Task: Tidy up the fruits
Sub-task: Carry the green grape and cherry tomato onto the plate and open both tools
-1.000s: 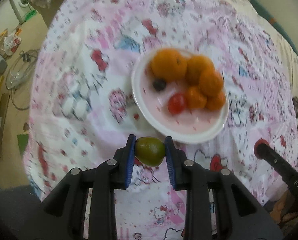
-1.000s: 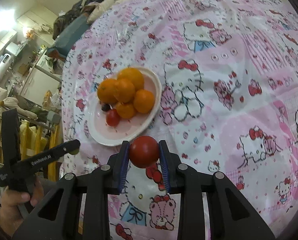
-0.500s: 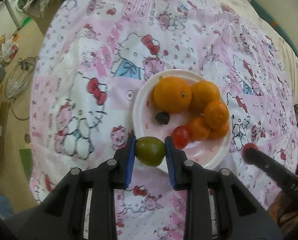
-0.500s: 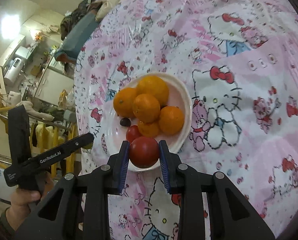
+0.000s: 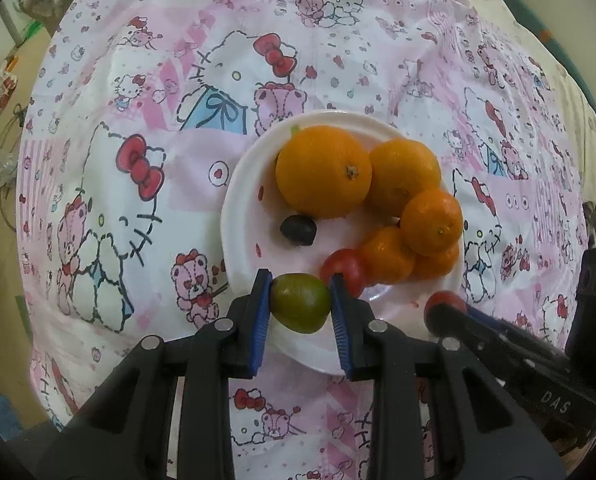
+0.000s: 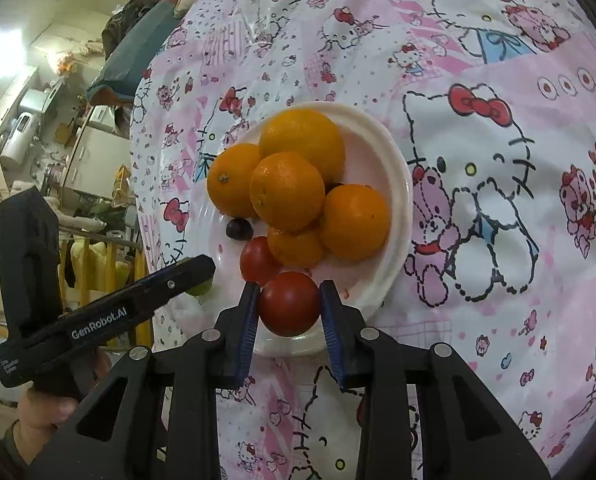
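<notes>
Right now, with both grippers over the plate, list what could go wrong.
1. The right gripper is opening around the red tomato; released at the white plate rim, it may roll onto the cloth.
2. The left gripper with its green fruit sits close to the right one; they could collide.
3. The stacked oranges could topple if nudged.

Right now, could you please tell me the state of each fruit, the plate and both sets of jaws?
Green fruit: clamped in left gripper, over plate.
Big tomato: between right gripper jaws, which are opening.
Oranges: piled on plate.
Small tomato: on plate.
Dark fruit: on plate.
Plate: upright, holding fruit.
</notes>
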A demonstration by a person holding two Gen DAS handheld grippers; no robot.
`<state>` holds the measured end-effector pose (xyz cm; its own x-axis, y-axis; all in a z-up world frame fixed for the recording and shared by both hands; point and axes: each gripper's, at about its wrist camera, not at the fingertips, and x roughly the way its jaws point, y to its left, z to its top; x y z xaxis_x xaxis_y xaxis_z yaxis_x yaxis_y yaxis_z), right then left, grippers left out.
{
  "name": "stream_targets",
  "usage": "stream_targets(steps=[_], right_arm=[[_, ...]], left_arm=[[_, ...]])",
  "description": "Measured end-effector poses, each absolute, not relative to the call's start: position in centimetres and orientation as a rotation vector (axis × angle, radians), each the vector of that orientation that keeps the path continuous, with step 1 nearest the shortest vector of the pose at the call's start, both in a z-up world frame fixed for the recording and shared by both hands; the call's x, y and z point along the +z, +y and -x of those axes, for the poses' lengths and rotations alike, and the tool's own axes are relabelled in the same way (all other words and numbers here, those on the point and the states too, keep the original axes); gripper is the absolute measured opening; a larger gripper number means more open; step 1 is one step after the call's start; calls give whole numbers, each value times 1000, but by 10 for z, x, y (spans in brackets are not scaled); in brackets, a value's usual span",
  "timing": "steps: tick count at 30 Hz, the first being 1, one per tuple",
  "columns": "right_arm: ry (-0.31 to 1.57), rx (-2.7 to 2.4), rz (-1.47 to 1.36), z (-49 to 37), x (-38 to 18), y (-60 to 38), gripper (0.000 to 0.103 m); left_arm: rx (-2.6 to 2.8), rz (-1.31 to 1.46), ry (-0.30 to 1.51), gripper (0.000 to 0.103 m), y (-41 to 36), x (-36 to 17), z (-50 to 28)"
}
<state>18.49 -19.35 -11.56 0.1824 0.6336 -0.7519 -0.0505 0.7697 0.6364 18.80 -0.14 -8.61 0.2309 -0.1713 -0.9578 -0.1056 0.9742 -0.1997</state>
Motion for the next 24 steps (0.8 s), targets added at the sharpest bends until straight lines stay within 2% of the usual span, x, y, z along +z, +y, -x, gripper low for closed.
stream_targets(steps=[1, 3, 4, 5, 15, 19, 21, 22, 23, 24], right_arm=[[1318, 516, -545, -185, -117, -194, 35], [1321, 508, -572, -184, -116, -200, 53], [1307, 504, -600, -183, -114, -204, 68], [1284, 502, -628, -182, -110, -208, 73], [1216, 441, -683, -181, -92, -240, 73], [1206, 444, -667, -183, -88, -240, 73], [1195, 454, -653, -182, -84, -238, 73], [1192, 457, -649, -182, -83, -237, 73], [1190, 458, -644, -182, -82, -237, 73], [1189, 458, -641, -183, -82, -236, 73]], left_arm=[[-45, 242, 1339, 25, -2, -87, -190], [-44, 248, 1345, 25, -2, -90, -194], [-44, 255, 1350, 25, -2, -92, -195], [-41, 261, 1353, 25, -2, -93, -197], [-14, 260, 1368, 26, -4, -102, -200], [-16, 231, 1378, 29, -8, -105, -202], [-10, 216, 1370, 43, -8, -103, -203], [-21, 227, 1363, 57, -9, -102, -204], [-32, 237, 1355, 67, -9, -101, -204], [-42, 248, 1346, 70, -8, -98, -204]])
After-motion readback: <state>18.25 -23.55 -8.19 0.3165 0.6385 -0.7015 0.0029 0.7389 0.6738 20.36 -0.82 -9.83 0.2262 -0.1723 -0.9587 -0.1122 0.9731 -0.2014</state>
